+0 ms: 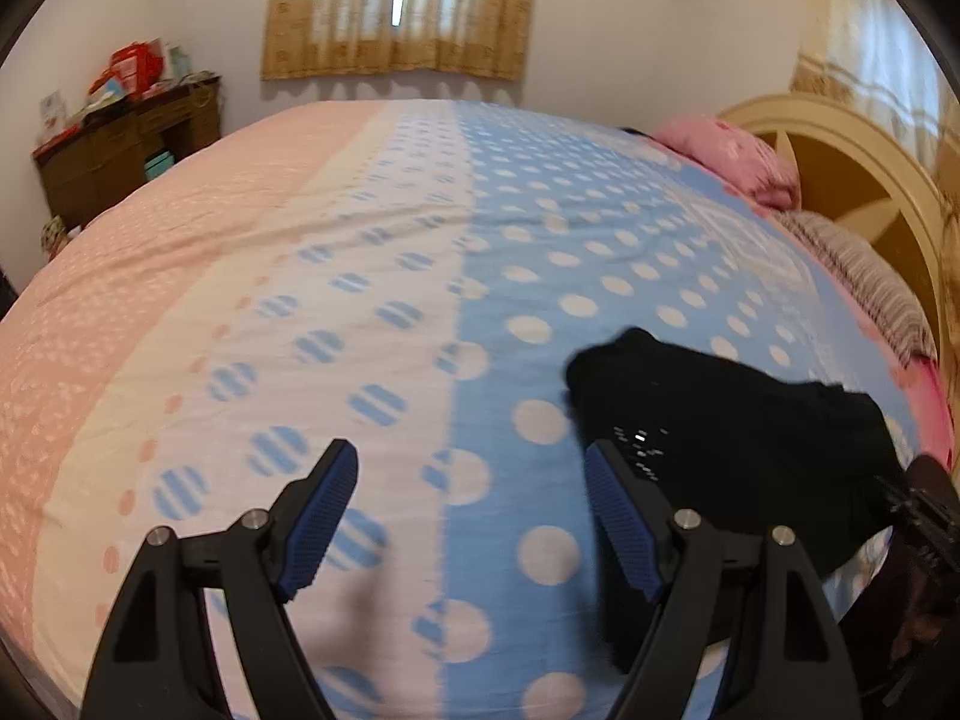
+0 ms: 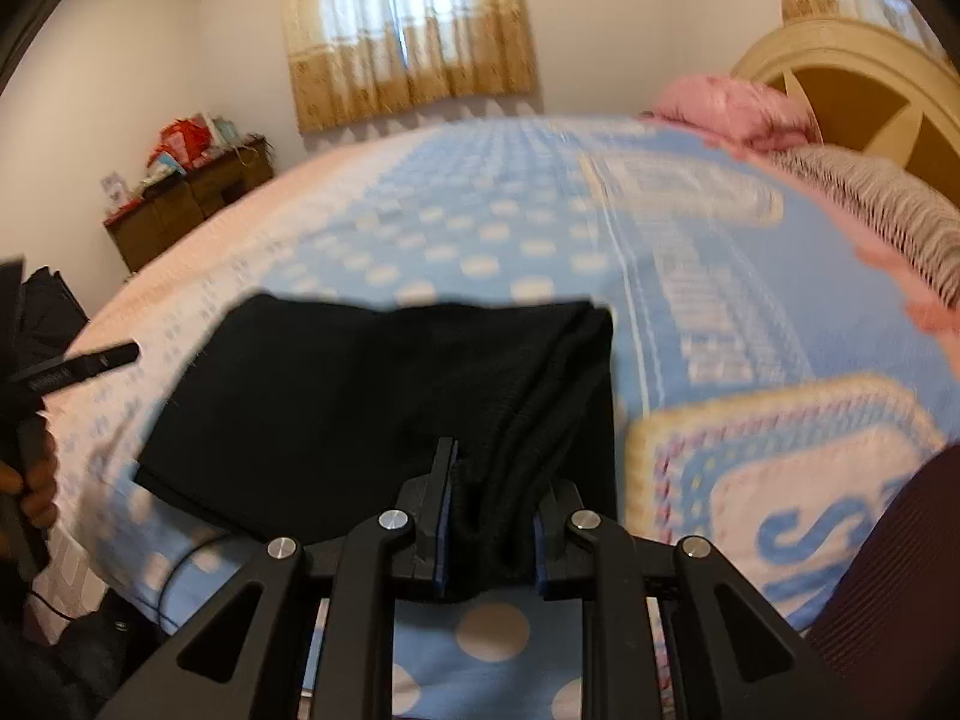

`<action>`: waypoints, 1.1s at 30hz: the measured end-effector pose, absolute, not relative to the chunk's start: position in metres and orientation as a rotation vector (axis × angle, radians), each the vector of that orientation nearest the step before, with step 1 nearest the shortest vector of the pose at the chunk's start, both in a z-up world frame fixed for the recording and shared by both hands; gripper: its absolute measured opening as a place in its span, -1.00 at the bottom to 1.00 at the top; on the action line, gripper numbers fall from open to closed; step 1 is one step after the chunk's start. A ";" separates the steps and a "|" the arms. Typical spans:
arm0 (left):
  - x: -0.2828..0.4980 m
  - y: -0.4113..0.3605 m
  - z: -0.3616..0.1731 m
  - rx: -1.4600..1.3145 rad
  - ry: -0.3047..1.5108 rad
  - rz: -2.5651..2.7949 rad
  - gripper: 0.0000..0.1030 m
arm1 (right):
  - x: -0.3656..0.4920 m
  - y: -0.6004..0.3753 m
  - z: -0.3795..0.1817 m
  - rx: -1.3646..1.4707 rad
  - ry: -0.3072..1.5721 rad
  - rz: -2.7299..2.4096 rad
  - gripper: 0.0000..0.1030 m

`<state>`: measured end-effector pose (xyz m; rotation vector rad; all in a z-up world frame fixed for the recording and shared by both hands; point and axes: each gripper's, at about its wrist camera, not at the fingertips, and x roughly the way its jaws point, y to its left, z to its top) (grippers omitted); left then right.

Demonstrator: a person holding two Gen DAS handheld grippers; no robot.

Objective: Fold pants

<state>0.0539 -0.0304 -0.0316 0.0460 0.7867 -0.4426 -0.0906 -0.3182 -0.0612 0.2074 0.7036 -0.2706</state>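
I found the right gripper [image 2: 492, 504] closed down on a bunched fold of the black pants [image 2: 372, 408], its jaws narrowed to the thickness of the cloth between them, at the near edge of the garment. The left gripper [image 1: 471, 480] stood wide apart and held nothing, hovering over the spotted bedspread [image 1: 420, 240]. In my judgement the step in hand was a fold or a final placement of an already compact bundle, since the pants lay as a squared dark rectangle on the blue part of the bed. To do it well I would keep the right grip firm on all layers, carry the edge low and level so the stack does not splay, and bring the free gripper in to pin or square the opposite edge. In the right wrist view the pants ran from the fingers toward twelve o'clock and spread out toward ten o'clock. In the left wrist view they lay at about three o'clock of the open fingers, just beside the right-hand finger. Both views were motion-blurred, so finer creases could not be judged.
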 end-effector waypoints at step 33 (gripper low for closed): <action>0.047 0.021 -0.049 0.080 0.848 -0.325 0.60 | -0.106 -0.267 -0.008 0.291 0.521 -0.014 -0.36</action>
